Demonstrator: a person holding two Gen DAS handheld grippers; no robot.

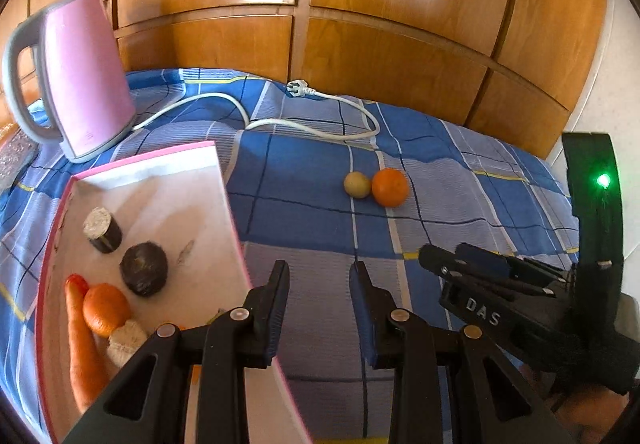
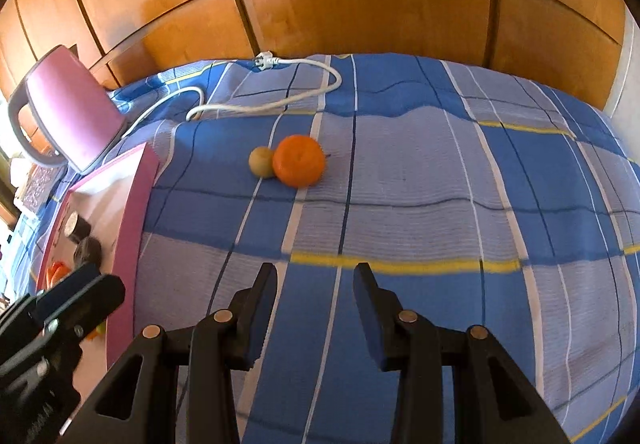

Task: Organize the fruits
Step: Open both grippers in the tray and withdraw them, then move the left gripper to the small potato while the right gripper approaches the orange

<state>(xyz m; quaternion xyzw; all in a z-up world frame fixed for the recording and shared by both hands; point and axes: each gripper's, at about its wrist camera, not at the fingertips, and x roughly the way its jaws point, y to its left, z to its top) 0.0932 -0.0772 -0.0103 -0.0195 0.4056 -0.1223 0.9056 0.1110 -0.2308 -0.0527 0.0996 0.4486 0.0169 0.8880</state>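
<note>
A bed under a blue checked cloth [image 1: 304, 180] stands against glossy wooden cupboard doors [image 1: 400, 4]. Left view: the left tongs [image 1: 320, 280] hover apart over the cloth beside a pink-rimmed white cardboard box [image 1: 200, 204] holding a long orange carrot [image 1: 82, 348] lying lengthwise by the near-left wall. Mid-bed, a round orange tangerine [image 1: 390, 187] touches a small yellowish round fruit [image 1: 357, 184]. Right view: the right tongs [image 2: 316, 284] hang apart, empty, pointing at the tangerine [image 2: 298, 160].
</note>
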